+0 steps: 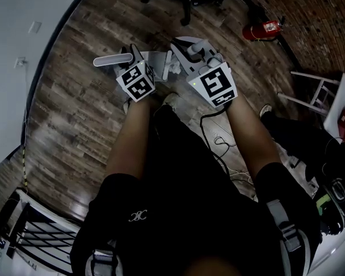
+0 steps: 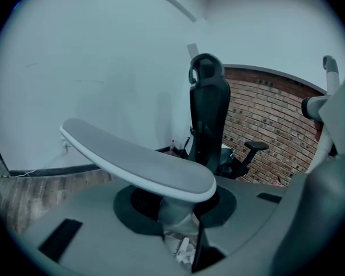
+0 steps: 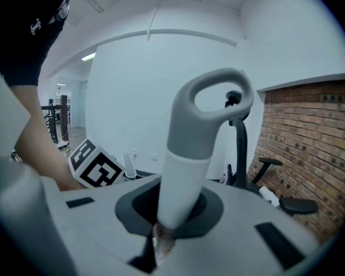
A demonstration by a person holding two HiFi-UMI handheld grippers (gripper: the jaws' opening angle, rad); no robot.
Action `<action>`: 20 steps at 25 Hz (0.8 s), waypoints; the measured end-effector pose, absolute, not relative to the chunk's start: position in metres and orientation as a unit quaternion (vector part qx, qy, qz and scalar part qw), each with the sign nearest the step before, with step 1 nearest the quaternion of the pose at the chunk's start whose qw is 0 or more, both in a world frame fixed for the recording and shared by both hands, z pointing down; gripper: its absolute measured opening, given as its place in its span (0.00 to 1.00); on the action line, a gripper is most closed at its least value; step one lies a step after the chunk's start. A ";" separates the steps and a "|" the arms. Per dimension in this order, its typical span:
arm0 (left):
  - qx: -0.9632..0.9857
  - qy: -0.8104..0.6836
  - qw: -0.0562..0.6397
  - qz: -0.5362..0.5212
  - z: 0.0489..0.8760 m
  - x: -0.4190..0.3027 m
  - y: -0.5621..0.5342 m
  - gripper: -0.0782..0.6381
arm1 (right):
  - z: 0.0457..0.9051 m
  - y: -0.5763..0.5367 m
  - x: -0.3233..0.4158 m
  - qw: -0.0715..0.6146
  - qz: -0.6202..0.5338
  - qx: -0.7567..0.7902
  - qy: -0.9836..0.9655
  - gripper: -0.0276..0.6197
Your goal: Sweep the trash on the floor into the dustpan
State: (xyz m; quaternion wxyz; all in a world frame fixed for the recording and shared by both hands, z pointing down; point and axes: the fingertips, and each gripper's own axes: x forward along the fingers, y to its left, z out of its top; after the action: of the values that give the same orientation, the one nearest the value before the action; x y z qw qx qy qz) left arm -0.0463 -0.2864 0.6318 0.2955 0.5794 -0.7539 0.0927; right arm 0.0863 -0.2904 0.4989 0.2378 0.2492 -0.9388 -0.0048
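**Item: two grippers over wood floor, sweep in preparation.**

- Left gripper [image 1: 132,62], upper centre of the head view: it is being kept clenched on a flat pale dustpan handle [image 2: 138,163]. The handle is being carried slantwise through the jaws, toward the upper left of the left gripper view.
- Right gripper [image 1: 204,62], just right of it: it is being kept clamped on a brush handle [image 3: 201,137], white below and grey-looped above. The handle is being held near upright in the centre of the right gripper view.
- Trash [image 2: 181,250]: crumpled white paper is being glimpsed through the jaw gap, at the bottom centre of the left gripper view. It is judged to be lying on the floor [image 1: 75,108] directly beneath the tools. The pan and the bristles are not being shown clearly.
- Surroundings: chair [image 2: 210,119] at centre; cable [image 1: 215,137] trailing at centre right of the head view; extinguisher [image 1: 261,30] at upper right.

**Hazards, as judged:**

- The flat handle may be twisted in the jaws if the pan edge is being pressed unevenly, and a gap would be left under the lip.
- Light paper may be flicked past the pan by a fast stroke.
- The cable may be snagged by the brush.
- Both tools are being held close together, so the handles may be knocked.
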 end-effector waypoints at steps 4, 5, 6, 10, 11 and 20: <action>0.588 -0.747 0.294 0.097 0.632 -0.044 -0.291 0.23 | 0.494 -0.289 0.115 0.259 -0.005 0.276 -0.926 0.09; 0.590 -0.746 0.294 0.099 0.632 -0.044 -0.291 0.23 | 0.493 -0.288 0.123 0.262 -0.002 0.284 -0.922 0.09; 0.591 -0.744 0.293 0.102 0.632 -0.043 -0.292 0.23 | 0.491 -0.287 0.131 0.261 0.001 0.293 -0.920 0.09; 0.599 -0.738 0.288 0.116 0.632 -0.035 -0.292 0.23 | 0.475 -0.287 0.168 0.255 0.001 0.331 -0.909 0.09; 0.601 -0.738 0.282 0.125 0.633 -0.034 -0.293 0.23 | 0.471 -0.289 0.176 0.256 -0.002 0.338 -0.906 0.09; 0.563 -0.768 0.268 0.146 0.628 -0.061 -0.289 0.20 | 0.497 -0.291 0.226 0.335 -0.047 0.316 -0.886 0.09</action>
State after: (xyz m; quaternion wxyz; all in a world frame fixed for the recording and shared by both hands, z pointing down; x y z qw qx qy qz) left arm -0.0605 -0.2892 0.6275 0.2684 0.5635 -0.7676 0.1459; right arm 0.2259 -0.2908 0.4975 0.3353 0.3162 -0.8862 -0.0473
